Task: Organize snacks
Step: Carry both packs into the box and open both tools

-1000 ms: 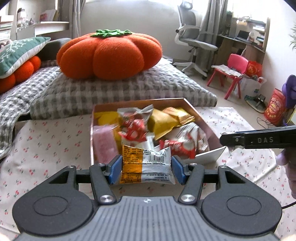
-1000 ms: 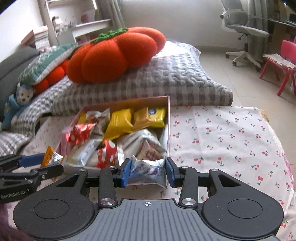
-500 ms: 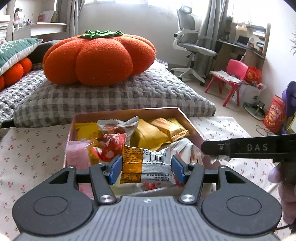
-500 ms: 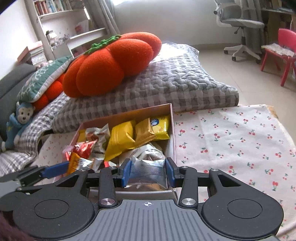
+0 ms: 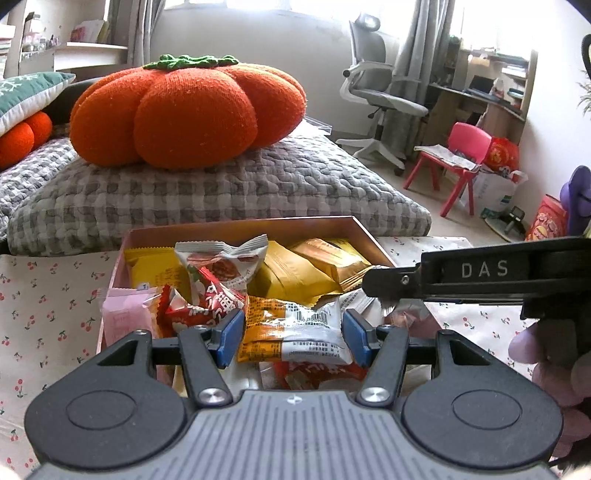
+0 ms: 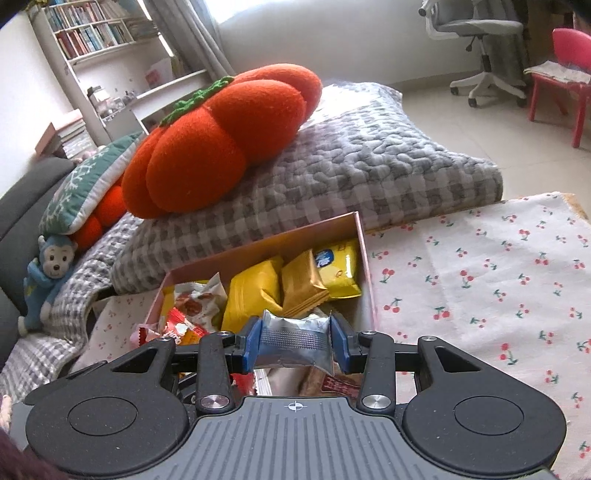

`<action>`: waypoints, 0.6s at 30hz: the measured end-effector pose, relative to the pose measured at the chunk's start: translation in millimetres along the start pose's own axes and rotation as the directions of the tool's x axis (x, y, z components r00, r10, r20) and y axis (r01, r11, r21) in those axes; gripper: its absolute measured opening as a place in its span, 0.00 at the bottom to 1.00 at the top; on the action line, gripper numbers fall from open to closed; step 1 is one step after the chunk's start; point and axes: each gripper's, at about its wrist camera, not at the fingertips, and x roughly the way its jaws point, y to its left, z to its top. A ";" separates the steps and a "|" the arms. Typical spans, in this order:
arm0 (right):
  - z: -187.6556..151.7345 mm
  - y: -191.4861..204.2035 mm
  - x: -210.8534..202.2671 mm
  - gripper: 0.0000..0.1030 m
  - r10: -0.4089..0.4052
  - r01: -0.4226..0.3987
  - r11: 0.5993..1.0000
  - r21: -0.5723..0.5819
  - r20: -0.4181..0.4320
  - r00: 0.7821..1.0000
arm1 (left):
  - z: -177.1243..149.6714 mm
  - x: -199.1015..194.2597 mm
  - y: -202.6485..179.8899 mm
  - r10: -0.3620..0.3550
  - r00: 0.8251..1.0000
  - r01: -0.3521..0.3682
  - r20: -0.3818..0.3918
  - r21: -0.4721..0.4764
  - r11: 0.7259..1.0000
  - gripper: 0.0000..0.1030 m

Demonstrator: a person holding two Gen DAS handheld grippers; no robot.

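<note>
Left wrist view: left gripper [image 5: 293,338] clamps an orange-and-white packet [image 5: 295,334] at lower centre, over the snack box [image 5: 236,230]. Right gripper [image 6: 294,345] pinches a silver packet [image 6: 293,341] above it too. Next, probably, both release inside.

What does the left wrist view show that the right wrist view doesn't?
Only the left wrist view: the left gripper shut on an orange-and-white packet, and the right gripper's side marked DAS. Only the right wrist view: the right gripper shut on a silver packet, a blue monkey toy, a bookshelf. Both: the snack box, orange pumpkin cushion, cherry-print cloth.
</note>
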 end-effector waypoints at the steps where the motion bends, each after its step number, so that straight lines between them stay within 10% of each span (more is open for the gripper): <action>1: -0.7 0.8 1.1 0.39 0.003 -0.003 1.000 -0.002 -0.001 1.000 | -0.5 0.6 1.1 0.003 1.000 -0.003 0.000 -0.005 1.000 0.54; 18: 2.7 -6.6 -19.2 0.83 0.029 -0.029 0.998 0.059 -0.014 0.999 | -2.5 -30.0 -11.0 0.006 1.000 -0.005 -0.004 0.059 0.998 0.96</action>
